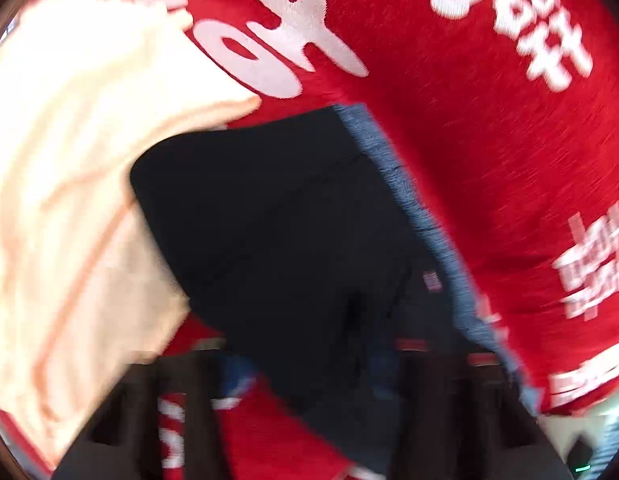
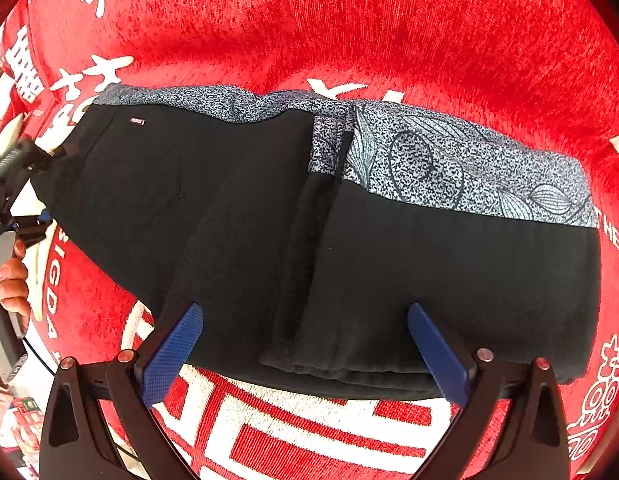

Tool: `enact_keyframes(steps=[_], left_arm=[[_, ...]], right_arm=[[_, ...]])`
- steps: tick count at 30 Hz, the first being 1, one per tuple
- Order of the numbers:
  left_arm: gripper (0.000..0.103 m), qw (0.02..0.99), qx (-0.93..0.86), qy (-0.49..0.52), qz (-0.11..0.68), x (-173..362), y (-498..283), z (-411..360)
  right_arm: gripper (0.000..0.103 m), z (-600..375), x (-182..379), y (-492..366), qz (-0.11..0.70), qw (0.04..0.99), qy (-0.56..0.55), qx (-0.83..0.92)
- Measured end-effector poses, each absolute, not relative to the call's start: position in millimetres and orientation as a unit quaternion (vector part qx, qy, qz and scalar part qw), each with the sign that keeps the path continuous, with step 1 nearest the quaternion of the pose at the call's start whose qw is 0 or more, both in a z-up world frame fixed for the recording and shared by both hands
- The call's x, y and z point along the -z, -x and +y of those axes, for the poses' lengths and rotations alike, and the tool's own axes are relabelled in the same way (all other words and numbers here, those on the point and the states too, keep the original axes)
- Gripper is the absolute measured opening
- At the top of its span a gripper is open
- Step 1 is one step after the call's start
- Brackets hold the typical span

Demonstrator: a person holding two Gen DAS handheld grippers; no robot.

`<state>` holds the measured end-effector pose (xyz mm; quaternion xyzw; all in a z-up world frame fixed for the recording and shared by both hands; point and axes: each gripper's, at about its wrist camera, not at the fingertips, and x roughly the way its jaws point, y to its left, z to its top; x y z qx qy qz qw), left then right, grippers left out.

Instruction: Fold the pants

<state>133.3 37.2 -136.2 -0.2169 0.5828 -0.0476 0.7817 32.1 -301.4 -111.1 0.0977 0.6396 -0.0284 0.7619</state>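
Pants (image 2: 269, 216), black with a speckled grey waistband, lie folded across the middle of the right wrist view on a red cloth (image 2: 349, 40) with white lettering. The right gripper (image 2: 305, 320) hovers over their near edge, jaws wide apart and gripping nothing. At the left edge, the left gripper (image 2: 59, 152) meets the pants' corner; its view is blurred, so I cannot tell its jaws' state.

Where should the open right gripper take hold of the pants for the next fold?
Probably the near black hem edge of the pants, coming down from above as the right gripper already points. That edge lies flat on the red cloth, layered between the wide-open jaws, so one pinch may catch every layer. The patterned waistband lies at the far side.
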Motion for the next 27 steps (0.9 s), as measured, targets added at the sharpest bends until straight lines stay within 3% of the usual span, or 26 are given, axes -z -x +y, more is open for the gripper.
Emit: enact_keyframes(steps=[4,11,20,27], left_arm=[[0.028,0.823,0.051,0.108,0.556,110,-121,13],[0.027,0.876,0.084,-0.055,0.471,62,-80,-49],[0.027,0.892,0.13,-0.132,0.413,33,-58,-84],[0.027,0.895,0.146,-0.154,0.392,23,-50,-112]], right_arm=[[0.101,-308,99,-40,0.644,0.753,-0.132,0.024],[0.1,-314,54,-89,0.642,0.741,-0.197,-0.027],[0.101,-237,-2,-204,0.667,0.711,-0.166,-0.149],[0.102,-164,0,-261,0.716,0.67,-0.086,-0.176]])
